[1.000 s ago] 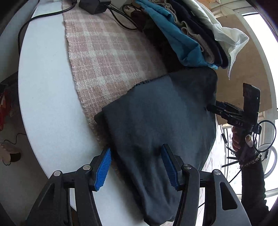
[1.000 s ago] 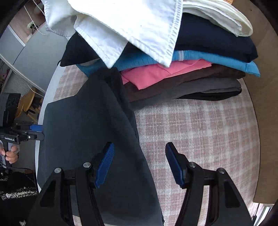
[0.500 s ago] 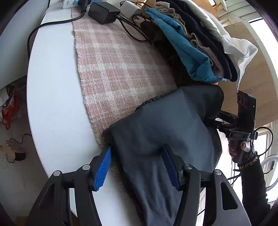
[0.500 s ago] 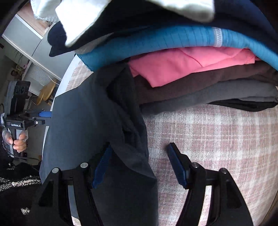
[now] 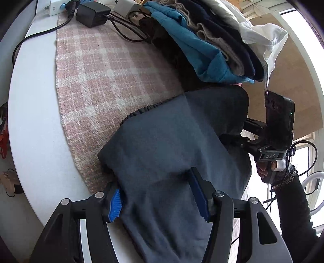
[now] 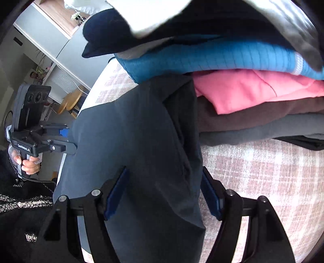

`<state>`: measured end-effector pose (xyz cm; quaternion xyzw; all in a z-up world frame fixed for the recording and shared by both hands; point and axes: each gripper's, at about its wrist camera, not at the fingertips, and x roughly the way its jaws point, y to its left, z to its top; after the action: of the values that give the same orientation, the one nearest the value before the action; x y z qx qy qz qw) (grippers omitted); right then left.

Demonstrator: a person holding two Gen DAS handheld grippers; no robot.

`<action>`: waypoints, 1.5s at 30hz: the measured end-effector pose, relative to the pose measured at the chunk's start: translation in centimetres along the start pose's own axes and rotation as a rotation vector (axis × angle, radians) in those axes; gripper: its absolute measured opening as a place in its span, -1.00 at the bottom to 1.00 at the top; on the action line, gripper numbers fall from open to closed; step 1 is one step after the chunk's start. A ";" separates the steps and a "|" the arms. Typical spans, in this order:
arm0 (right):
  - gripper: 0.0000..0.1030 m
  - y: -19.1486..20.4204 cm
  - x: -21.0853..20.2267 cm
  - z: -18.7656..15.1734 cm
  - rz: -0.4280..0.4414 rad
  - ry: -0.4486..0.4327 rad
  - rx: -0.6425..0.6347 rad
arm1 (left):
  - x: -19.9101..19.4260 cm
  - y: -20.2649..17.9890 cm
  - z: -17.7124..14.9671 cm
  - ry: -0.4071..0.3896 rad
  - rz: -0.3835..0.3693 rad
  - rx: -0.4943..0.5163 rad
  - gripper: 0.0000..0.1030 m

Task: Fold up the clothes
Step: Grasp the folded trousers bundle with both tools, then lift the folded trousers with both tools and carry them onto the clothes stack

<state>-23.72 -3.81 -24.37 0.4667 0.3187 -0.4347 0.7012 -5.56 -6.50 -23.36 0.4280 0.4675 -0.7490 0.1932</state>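
Observation:
A dark grey garment (image 5: 172, 141) lies on the pink plaid mat (image 5: 111, 70), its near end hanging past the table edge. My left gripper (image 5: 158, 200) holds that near end: the cloth narrows into the gap between the blue pads and covers part of the left pad. From the other side, my right gripper (image 6: 163, 195) straddles a thick fold of the garment (image 6: 131, 131). Its pads stand apart at the fold's sides, without visibly pinching it. Each gripper shows in the other's view, at the garment's far edge (image 5: 232, 133) (image 6: 66, 139).
A stack of folded clothes (image 6: 243, 91) in white, navy, blue, pink and brown stands on the mat right behind the garment. A black charger with cables (image 5: 92, 15) lies at the mat's far end. The round white table (image 5: 34, 121) drops off at the left.
My right gripper sank toward the garment and turned; its jaws spread wider around the fold. My left gripper slid toward the stack, and the garment bunched up nearer to it.

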 end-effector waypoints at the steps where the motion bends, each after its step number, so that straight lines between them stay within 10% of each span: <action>1: 0.36 0.4 0.3 0.1 -0.014 -0.003 -0.012 | 0.3 -0.2 -0.1 0.003 -0.004 0.010 0.09; 16: -0.79 5.9 1.8 0.3 -0.083 -0.089 -0.077 | 2.4 -3.8 -0.4 -0.062 -0.025 0.127 -0.74; 31: -0.85 12.4 -9.7 -3.4 -0.227 -0.429 0.048 | -5.8 -10.4 -3.3 -0.192 -0.195 0.321 -0.81; 45: -0.85 18.5 -25.8 -2.5 -0.529 -0.683 -0.007 | -19.3 -16.8 1.4 -0.375 -0.289 0.671 -0.81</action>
<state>-17.85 9.98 3.66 0.1958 0.1787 -0.7279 0.6324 -6.99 -1.61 1.74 0.2530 0.2094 -0.9444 0.0176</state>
